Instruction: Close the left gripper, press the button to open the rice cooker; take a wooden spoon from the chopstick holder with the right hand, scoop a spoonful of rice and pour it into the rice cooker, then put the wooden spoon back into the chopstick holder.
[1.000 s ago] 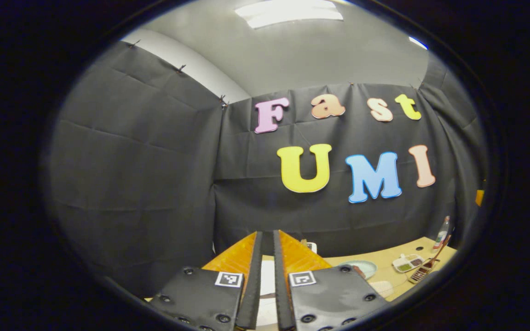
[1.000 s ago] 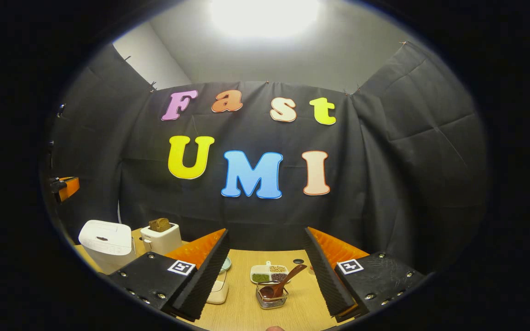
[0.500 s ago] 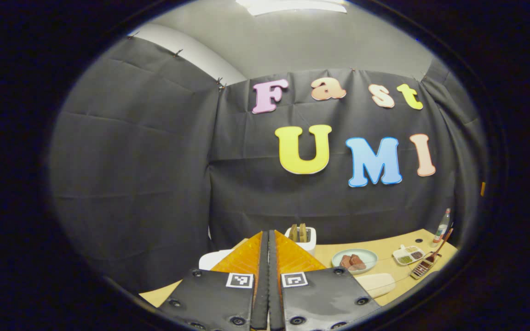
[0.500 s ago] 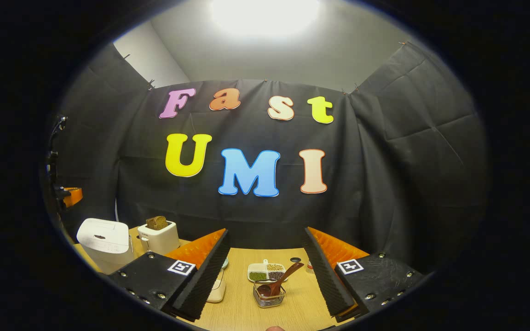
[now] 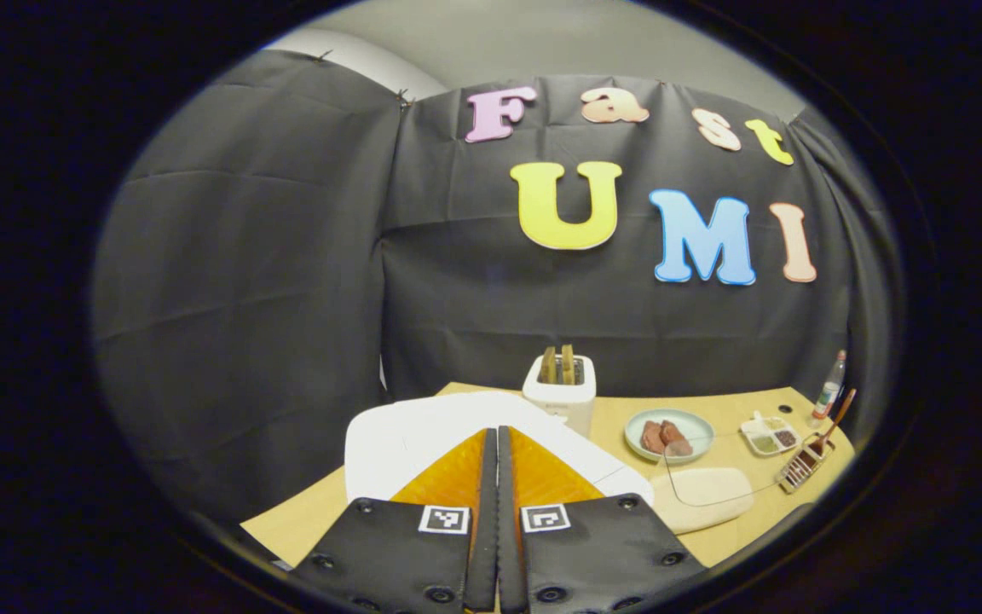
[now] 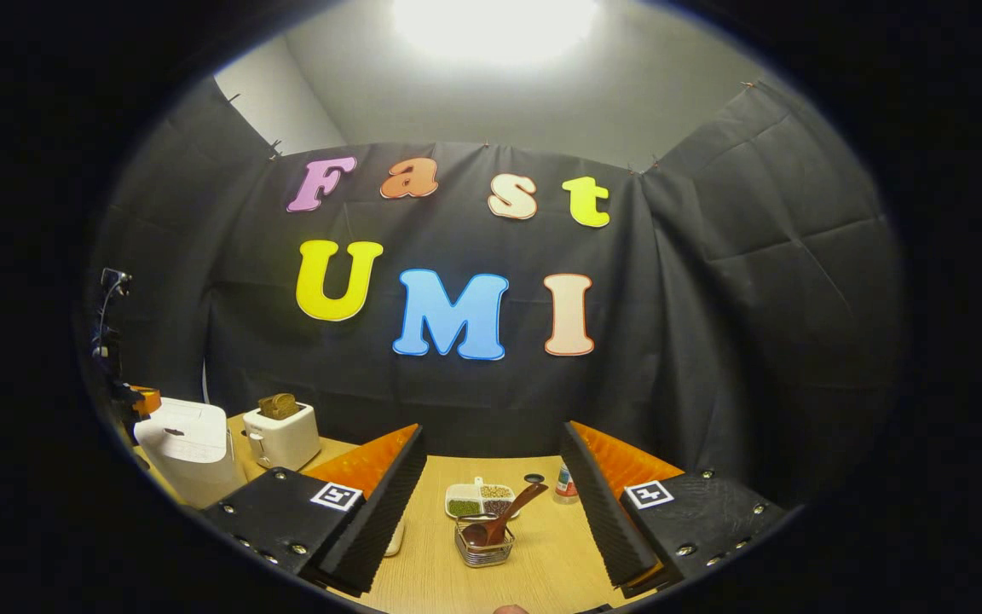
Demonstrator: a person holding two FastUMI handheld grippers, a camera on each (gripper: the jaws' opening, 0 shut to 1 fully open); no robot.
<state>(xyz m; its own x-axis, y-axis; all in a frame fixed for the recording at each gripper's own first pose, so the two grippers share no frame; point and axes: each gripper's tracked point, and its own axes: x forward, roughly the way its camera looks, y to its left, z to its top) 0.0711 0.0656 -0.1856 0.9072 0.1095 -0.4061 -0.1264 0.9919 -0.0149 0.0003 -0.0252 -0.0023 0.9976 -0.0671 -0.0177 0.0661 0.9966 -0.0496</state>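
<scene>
White rice cooker [image 5: 423,431] beneath closed left hand-held gripper [image 5: 497,435]

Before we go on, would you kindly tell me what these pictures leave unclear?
- Rice cooker button, left gripper view: the shut left gripper covers the lid's front, so contact cannot be told.
- Wooden spoon bowl, right gripper view: sunk in the chopstick holder, partly hidden by its wires.
- Divided dish, right gripper view: contents too small to identify.
- Right gripper: open, touching nothing.

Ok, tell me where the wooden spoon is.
In the right gripper view, the brown wooden spoon stands tilted in the wire chopstick holder, just before the white divided dish.
</scene>
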